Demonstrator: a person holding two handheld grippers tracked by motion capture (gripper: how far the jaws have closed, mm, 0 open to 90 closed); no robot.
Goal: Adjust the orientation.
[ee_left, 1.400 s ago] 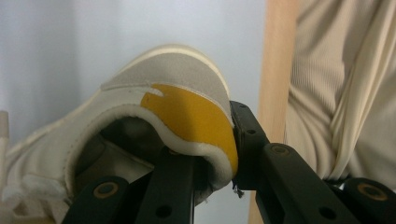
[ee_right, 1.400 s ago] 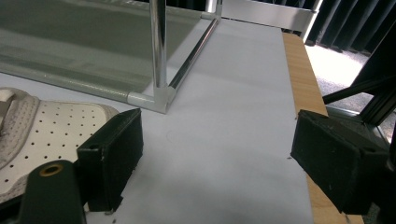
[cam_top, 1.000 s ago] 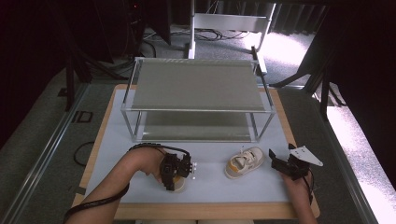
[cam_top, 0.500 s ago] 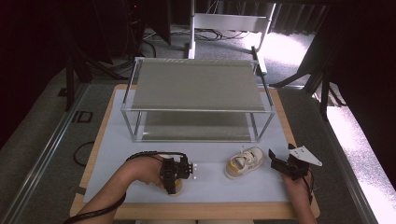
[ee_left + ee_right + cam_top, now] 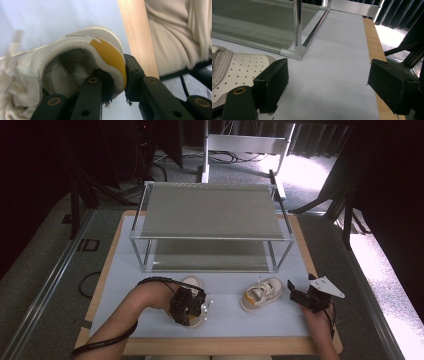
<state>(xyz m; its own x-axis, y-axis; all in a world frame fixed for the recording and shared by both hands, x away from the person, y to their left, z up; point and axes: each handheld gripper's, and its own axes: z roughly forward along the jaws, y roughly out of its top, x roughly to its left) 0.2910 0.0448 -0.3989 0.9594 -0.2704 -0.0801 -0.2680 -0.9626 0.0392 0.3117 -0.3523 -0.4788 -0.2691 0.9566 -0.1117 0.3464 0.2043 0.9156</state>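
Two small cream sneakers lie on the pale blue mat. My left gripper (image 5: 187, 306) is shut on the heel of the left sneaker (image 5: 193, 283). In the left gripper view one jaw sits inside the sneaker (image 5: 75, 57) and the other outside, with the gripper (image 5: 117, 85) pinching the yellow heel tab. The right sneaker (image 5: 260, 293) rests sideways on the mat. Just right of it my right gripper (image 5: 296, 295) stands open. In the right gripper view the gripper (image 5: 329, 85) has bare mat between its jaws, and the perforated toe of the sneaker (image 5: 237, 70) lies left of the left jaw.
A two-tier metal rack (image 5: 210, 212) stands at the back of the mat, and its corner post (image 5: 297, 25) rises close ahead in the right gripper view. The wooden table edge (image 5: 137, 37) runs beside the person's ribbed top.
The left forearm has swung a little lower and to the left, while the gripper and its sneaker have hardly shifted. The right gripper has kept still.
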